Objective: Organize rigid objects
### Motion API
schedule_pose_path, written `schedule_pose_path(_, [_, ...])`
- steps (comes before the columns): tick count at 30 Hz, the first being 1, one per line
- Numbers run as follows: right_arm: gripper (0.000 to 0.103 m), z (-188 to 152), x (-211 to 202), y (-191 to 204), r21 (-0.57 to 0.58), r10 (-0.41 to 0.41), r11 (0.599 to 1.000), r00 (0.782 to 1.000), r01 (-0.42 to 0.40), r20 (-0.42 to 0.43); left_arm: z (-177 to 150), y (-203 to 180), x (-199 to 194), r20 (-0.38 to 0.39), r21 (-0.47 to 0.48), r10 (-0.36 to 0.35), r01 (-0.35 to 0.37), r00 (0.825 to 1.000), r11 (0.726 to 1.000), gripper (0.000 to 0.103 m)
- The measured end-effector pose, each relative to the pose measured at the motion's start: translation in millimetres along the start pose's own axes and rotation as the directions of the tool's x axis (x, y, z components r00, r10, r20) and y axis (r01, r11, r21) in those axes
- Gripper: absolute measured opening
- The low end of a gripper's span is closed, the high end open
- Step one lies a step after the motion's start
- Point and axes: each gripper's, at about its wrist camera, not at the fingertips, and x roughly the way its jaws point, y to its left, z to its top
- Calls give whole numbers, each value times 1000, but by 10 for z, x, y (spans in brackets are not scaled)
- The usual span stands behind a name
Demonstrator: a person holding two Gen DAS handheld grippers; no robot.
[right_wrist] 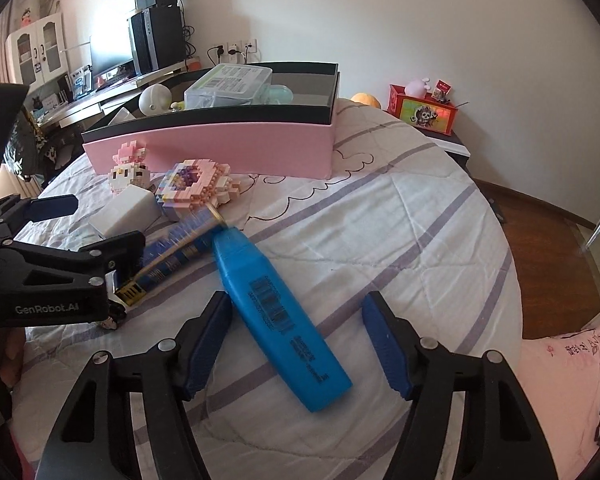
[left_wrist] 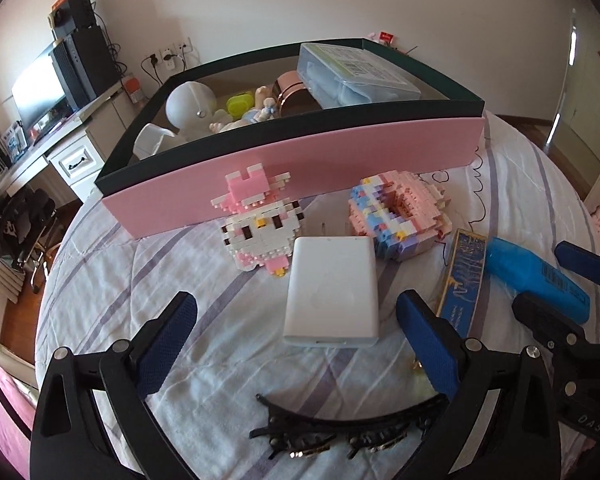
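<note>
Left gripper [left_wrist: 296, 318]: jaws wide apart, tilted downward, pads touching nothing.
Right gripper [right_wrist: 296, 340]: at its 3 o'clock, half-spread, angled down, gripping nothing.

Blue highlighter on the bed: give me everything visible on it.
The big blue plastic highlighter is a flat, wedge-shaped marker, broad at its near end and narrowing to a cap end that points toward the pink-walled storage box. A dark barcode and printed text run along its top face. It lies flat and diagonal on the striped white quilt, between the pads of the right tongs. The pads look not yet pressed on it. Its far end meets the blue-and-gold flat packet.
</note>
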Motion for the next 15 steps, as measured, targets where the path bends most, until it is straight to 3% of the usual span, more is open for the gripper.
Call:
schedule_pose_path(1, [68, 1, 7, -6, 0, 0, 1000, 1000, 0, -1, 21, -2, 17, -4, -7, -16, 16, 1000, 1000, 97])
schedule_pose_path(2, [68, 9, 14, -8, -2, 1, 1000, 1000, -1, -2, 40, -2, 33, -4, -13, -39, 39, 999, 999, 84])
schedule_pose_path(3, [67, 13, 17, -9, -2, 3, 1000, 1000, -3, -2, 44, -9, 58, -9, -15, -57, 57, 998, 998, 64])
schedule_pose_path(4, [65, 13, 16, -10, -3, 4, 1000, 1000, -4, 1, 44, -14, 53, -4, -14, -80, 80, 997, 997, 60])
schedule_pose_path(5, [62, 12, 16, -6, -4, 3, 1000, 1000, -3, 3, 38, -29, 23, 6, -5, -75, 75, 997, 997, 41])
schedule_pose_path(10, [42, 0, -11, -15, -4, 23, 1000, 1000, -23, 17, -91, -71, -132, 32, 4, -24, 24, 999, 1000, 40])
schedule_pose_path(12, [27, -5, -35, -25, 6, 42, 999, 999, -42, 25, -163, -26, -223, 44, -18, -18, 19, 999, 1000, 40])
schedule_pose_path(15, [27, -25, -76, -23, 34, 84, 996, 996, -85, 31, -276, 56, -374, 66, -50, -27, 31, 997, 998, 40])
